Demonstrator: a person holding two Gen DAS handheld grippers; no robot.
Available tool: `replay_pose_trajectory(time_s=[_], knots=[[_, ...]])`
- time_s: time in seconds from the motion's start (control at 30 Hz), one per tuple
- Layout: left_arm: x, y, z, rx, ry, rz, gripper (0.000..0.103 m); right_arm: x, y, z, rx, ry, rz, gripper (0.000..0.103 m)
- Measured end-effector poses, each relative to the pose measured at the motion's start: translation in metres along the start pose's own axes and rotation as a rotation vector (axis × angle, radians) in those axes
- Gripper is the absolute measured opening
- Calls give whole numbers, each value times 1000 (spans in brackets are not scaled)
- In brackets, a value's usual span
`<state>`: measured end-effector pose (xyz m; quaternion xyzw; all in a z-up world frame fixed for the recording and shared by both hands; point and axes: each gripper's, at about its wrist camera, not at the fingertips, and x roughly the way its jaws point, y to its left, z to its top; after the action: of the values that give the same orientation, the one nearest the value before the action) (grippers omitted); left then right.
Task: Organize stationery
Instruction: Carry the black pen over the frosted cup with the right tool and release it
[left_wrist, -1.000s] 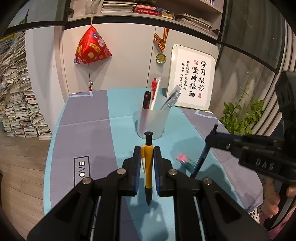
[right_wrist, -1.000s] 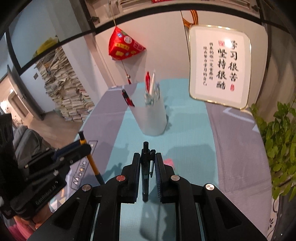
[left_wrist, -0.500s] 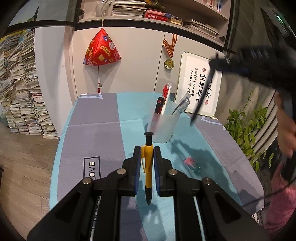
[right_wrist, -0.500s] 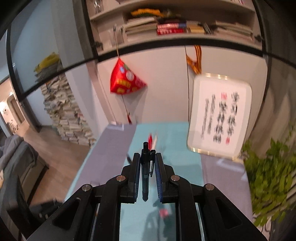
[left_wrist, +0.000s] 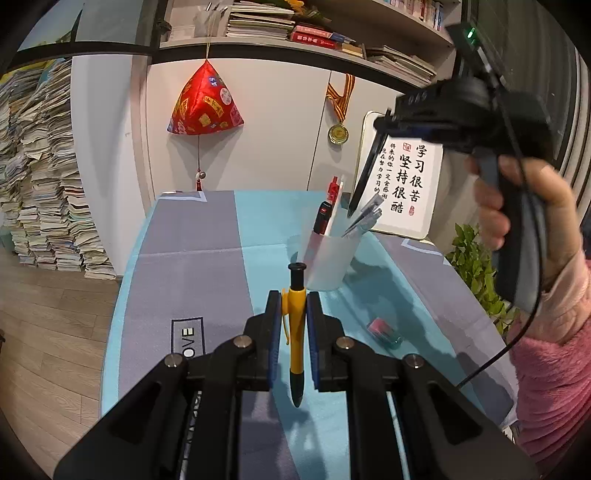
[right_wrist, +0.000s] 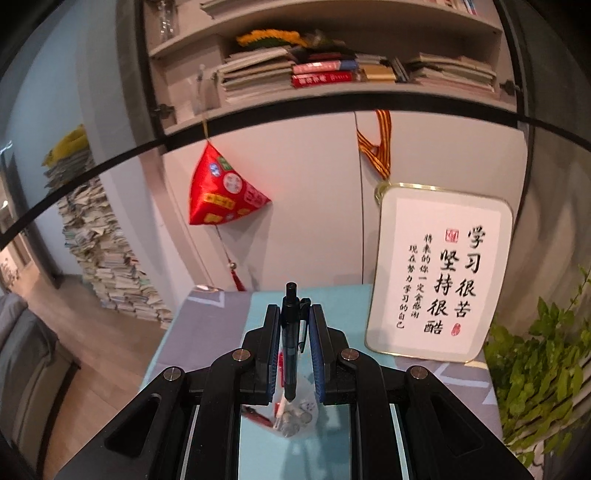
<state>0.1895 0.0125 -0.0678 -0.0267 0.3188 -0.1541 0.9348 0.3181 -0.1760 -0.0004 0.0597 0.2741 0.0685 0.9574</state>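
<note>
A person is holding two handheld grippers over a table (left_wrist: 192, 258) covered in a teal and grey mat, each one clamped on a pen. The left gripper (left_wrist: 292, 325) is squeezing a yellow pen (left_wrist: 295, 332) between its blue pads, the black push button pointing away from the camera and the dark tip hanging back toward it, above the mat. The right gripper (right_wrist: 293, 341), seen from the left wrist view raised high at the right in a hand (left_wrist: 517, 206) with a pink fleece sleeve (left_wrist: 554, 387), is pinching a dark pen (right_wrist: 290, 339) whose tip is pointing down just above the pen cup (left_wrist: 330, 258). That frosted white cup is standing near the middle of the mat, already holding a red pen (left_wrist: 333, 192), a black-and-red pen and several clear ones. A small pink eraser (left_wrist: 382, 328) is lying on the teal strip to the right of the left gripper. Behind the table, a framed calligraphy board (right_wrist: 439, 277) is leaning against the white cabinet, with a red hanging ornament (left_wrist: 205, 103) and a medal (left_wrist: 338, 133) beside it.
</note>
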Motion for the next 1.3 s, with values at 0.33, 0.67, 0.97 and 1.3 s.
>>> replay_pose_trajectory(time_s=[0.33,0.67,0.97,1.3], knots=[[2,-2,0,3,4,-7,12,32,-1,-21,-15,62,-5,16],[5,-2,1,3,12,-12,12,48,-6,-36,-16,129,-13,16],[5,-4,1,5,10,-13,12,56,-9,-45,-7,179,-8,16],[5,-4,3,7,10,-10,12,55,-17,-51,41,235,44,17]])
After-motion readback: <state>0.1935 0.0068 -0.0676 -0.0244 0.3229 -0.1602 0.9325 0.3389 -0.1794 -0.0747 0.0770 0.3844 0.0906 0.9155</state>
